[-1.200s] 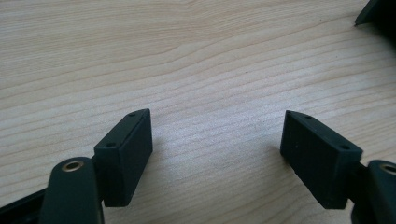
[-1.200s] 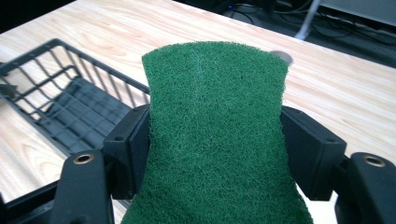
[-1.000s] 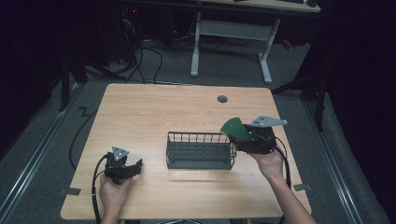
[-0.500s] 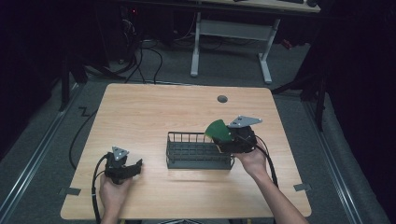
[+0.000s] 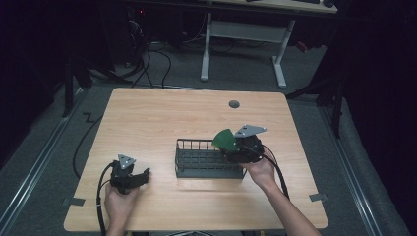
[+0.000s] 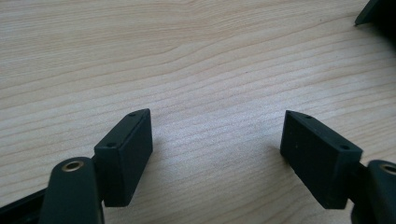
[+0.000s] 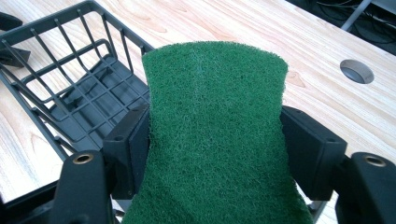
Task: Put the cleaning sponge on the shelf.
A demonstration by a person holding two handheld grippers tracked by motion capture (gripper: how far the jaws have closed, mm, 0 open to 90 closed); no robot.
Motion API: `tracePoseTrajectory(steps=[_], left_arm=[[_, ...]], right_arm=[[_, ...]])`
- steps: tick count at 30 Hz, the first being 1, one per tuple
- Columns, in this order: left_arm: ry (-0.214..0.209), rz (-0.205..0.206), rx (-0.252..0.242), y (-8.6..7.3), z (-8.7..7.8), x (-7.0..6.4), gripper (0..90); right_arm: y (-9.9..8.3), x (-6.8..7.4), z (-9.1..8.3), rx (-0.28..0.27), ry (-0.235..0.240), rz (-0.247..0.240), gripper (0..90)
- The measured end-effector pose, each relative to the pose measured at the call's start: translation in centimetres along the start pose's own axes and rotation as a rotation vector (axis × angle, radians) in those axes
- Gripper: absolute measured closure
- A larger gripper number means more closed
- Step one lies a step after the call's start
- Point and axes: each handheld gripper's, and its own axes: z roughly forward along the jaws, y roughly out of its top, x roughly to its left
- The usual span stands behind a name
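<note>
We look down on a light wooden desk (image 5: 162, 118) in a dim room, with a person's forearms coming in from the bottom edge.

The right gripper (image 5: 235, 145) is held by the person's right hand (image 5: 260, 169) at the right end of a dark wire basket (image 5: 196, 160) that stands near the middle of the desk. Its fingers (image 7: 128, 144) are closed on a green scouring pad (image 7: 215, 135), pinching it from both sides so that the pad bows between them and stands up out of the grip. From above, the pad (image 5: 225, 139) sits over the basket's right end, above the rim rather than inside it (how high above, we cannot tell). In the right gripper view the basket (image 7: 70, 93) lies just behind and to the left of the pad, and it looks empty as far as we can see.

The left gripper (image 5: 142, 174) rests low near the front left of the desk, held by the left hand (image 5: 117, 201), well apart from the basket. Its fingers (image 6: 126, 151) stand wide apart with only bare wood grain between them.

A small round grey cable hole (image 5: 234, 104) sits in the desk towards its far edge. Behind the desk we see a white desk frame (image 5: 243, 42) on the floor.
</note>
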Motion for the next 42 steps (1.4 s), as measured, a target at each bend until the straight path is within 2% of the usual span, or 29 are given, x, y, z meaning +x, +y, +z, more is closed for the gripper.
tracePoseTrajectory(steps=[14, 22, 30, 37, 42], left_arm=[[0.000, 0.000, 0.000, 0.0, 0.0, 0.0, 25.6], [0.000, -0.002, -0.002, 0.0, 0.0, 0.0, 25.7], [0.001, -0.002, -0.002, 0.0, 0.0, 0.0, 25.8], [0.001, -0.002, -0.002, 0.0, 0.1, 0.0, 25.8], [0.001, -0.002, -0.002, 0.0, 0.1, 0.0, 25.8]], right_arm=[[-0.3, 0.3, 0.4, 0.023, -0.007, -0.018, 30.6], [-0.3, 0.6, 0.3, 0.037, -0.026, -0.051, 30.3], [-0.9, 0.4, 0.3, 0.034, -0.011, -0.021, 29.7], [-1.1, 0.7, 0.4, 0.042, -0.030, -0.037, 30.1], [-1.1, 0.7, 0.3, 0.047, -0.024, -0.036, 29.0]])
